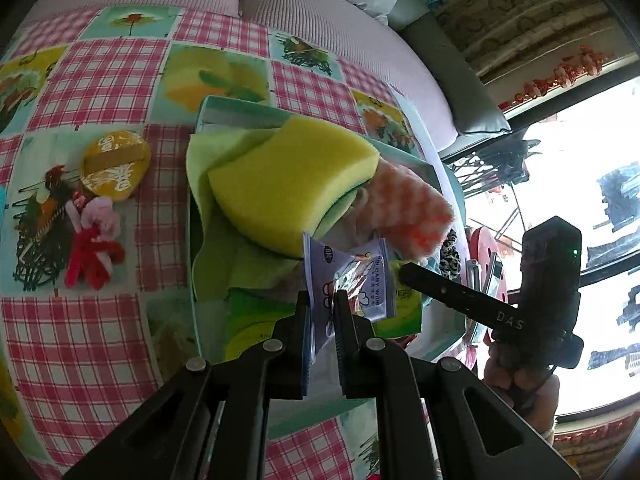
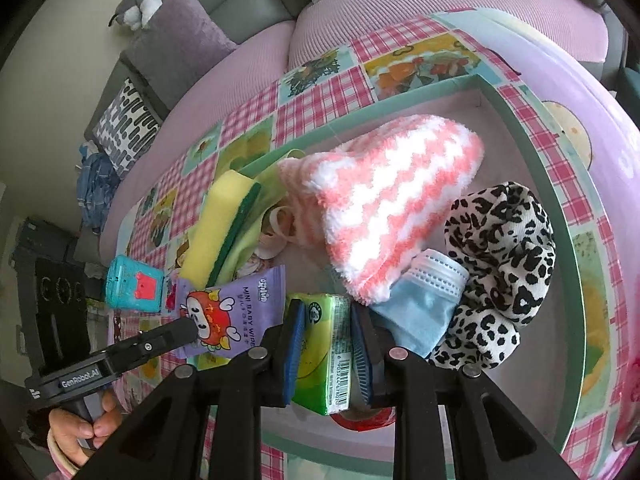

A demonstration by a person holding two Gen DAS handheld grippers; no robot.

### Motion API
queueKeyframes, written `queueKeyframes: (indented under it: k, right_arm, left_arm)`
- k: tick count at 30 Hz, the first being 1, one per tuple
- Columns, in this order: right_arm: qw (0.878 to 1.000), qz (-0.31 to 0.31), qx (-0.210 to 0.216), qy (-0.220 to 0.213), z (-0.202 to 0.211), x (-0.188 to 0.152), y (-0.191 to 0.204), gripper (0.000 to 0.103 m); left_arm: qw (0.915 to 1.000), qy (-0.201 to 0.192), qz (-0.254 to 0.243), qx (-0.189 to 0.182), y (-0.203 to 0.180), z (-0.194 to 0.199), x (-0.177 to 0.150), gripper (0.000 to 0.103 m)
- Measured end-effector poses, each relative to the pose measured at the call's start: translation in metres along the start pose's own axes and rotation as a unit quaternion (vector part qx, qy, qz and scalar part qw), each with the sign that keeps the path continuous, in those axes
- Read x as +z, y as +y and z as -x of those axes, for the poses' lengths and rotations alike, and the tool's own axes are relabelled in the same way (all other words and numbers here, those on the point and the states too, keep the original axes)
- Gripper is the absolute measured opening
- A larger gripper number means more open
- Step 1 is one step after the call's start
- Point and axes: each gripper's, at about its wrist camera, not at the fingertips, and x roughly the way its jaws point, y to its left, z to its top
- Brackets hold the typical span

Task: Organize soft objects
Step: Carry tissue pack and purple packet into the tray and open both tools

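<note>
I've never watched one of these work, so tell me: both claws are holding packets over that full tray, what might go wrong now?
The left gripper pinches only an edge of the purple wipes packet, so it may slip or twist out.

The tray is crowded: the sponge sits tilted on a green cloth, and may get nudged over the rim.

The right gripper holds the green tissue pack close to the left fingers; they could bump.

Left wrist view close above tray [image 1: 199, 216], facing steeply down toward 12 o'clock, right wrist view likewise, both sharing yellow sponge [image 1: 292, 184] and wipes packet [image 2: 236, 312].
</note>
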Motion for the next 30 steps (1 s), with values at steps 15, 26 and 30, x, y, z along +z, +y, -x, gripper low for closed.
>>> queueKeyframes:
  k: [15,26,30]
  right_arm:
    - [0.998,0.035,-0.046,-0.020,0.018,0.001,0.025,0.030]
    - [0.994,0.075,-0.074,-0.027,0.017,-0.006,0.044,0.030]
    - [0.992,0.082,-0.092,-0.030,0.016,-0.007,0.047,0.036]
  left_arm:
    - [0.9983,-0.036,-0.023,0.039,-0.009,0.042,0.009,0.033]
    - [0.9856,-0.079,-0.039,0.145,0.004,0.061,0.007,0.036]
    - [0.9811,-0.080,-0.026,0.174,0.013,0.060,0.007,0.039]
